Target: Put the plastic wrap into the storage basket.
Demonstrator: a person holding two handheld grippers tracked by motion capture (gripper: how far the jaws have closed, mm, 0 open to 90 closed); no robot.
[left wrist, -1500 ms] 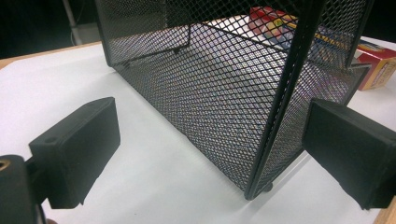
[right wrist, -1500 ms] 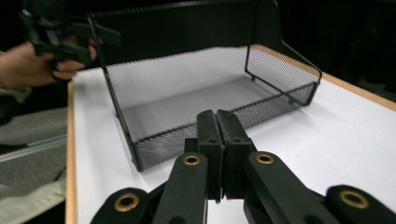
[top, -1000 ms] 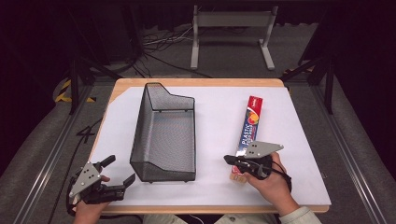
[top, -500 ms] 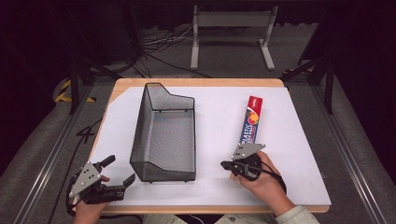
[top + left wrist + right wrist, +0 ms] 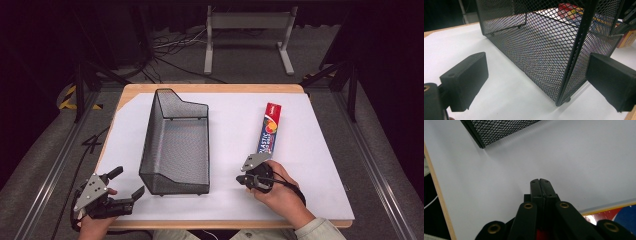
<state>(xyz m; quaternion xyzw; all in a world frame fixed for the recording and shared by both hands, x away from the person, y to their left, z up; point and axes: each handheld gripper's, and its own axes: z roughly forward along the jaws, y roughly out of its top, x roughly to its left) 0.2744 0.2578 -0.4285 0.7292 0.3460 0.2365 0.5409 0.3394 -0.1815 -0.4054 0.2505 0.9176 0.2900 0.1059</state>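
Observation:
A black mesh basket (image 5: 175, 145) stands left of centre on the white sheet. A red and blue plastic-wrap box (image 5: 269, 129) lies lengthwise to its right. My left gripper (image 5: 127, 183) rests at the near left corner of the table, open wide. In the left gripper view its jaws (image 5: 536, 75) straddle the basket's (image 5: 536, 45) near corner post without touching it. My right gripper (image 5: 241, 179) sits just off the box's near end, pointing left, shut on nothing. In the right gripper view the closed fingertips (image 5: 540, 181) hover over bare sheet, with the box (image 5: 614, 216) behind them at lower right.
The white sheet (image 5: 310, 150) covers a wooden table whose edge (image 5: 439, 195) lies close to the right gripper's left. A metal stand (image 5: 247, 30) and cables lie on the floor beyond the table. The basket's corner (image 5: 499, 130) is ahead of the right gripper.
My right gripper has slid left and nearer the front edge, turning away from the box's near end. The box, basket and left gripper have stayed put.

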